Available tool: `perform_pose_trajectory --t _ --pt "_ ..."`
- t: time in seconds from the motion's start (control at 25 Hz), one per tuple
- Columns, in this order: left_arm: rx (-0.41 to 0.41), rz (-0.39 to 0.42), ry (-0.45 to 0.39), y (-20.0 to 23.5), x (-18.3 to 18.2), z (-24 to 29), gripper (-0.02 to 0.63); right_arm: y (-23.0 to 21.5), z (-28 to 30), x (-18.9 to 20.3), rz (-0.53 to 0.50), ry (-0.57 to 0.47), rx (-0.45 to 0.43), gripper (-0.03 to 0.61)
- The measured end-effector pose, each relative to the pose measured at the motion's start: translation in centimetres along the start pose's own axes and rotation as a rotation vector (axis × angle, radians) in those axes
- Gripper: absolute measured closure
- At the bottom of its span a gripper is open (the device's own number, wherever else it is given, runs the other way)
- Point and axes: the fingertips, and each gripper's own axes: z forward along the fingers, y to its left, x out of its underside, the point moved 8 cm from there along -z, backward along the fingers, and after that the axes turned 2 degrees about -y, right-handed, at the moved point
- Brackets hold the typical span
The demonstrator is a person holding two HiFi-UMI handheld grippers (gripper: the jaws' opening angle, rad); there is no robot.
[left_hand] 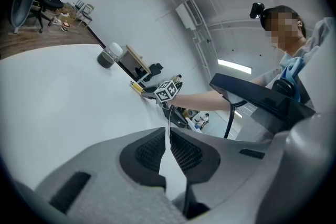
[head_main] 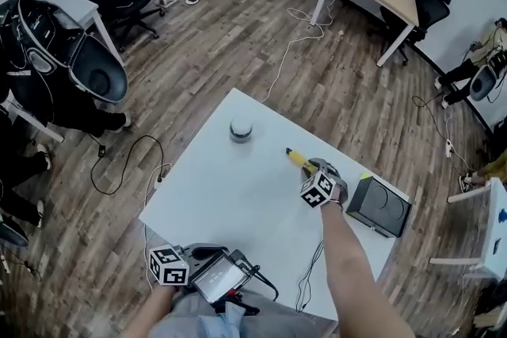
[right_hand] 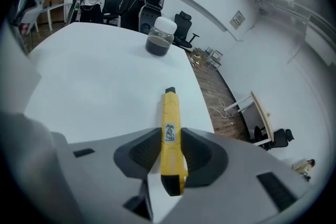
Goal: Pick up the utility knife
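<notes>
We clamp the yellow knife (right_hand: pixel 170 118) in our right gripper (right_hand: pixel 171 150); our left gripper (left_hand: pixel 168 150) is pinched together, empty.

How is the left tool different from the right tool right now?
The right tool is clamped on the yellow utility knife; the left tool is shut on nothing. The right tool reaches out over the white table; the left tool sits at its near edge. Both are grey.

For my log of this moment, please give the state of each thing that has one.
Yellow plastic utility knife: clamped between the jaws of the right gripper, no blade showing.
Right gripper: shut on the knife.
Left gripper: shut, empty.
Small glass jar with white lid: upright, lid on.
</notes>
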Motion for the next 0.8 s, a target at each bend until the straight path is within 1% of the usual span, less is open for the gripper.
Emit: perform_pose_trajectory --t 0.28,0.52,0.8 --pt "0.029 0.035 0.016 -0.8 0.5 -0.1 0.594 2.9 -2.4 -0.5 0.010 -0.036 -0.008 0.465" --pt "0.052 0.043 0.035 -1.2 1.0 -0.5 0.594 5.3 -5.1 -1.0 0.030 -0.074 -0.008 0.465" --pt "0.068 0.055 0.068 -0.9 2.0 -1.1 0.594 9.0 -8.4 -1.1 0.095 -0.102 0.002 0.465"
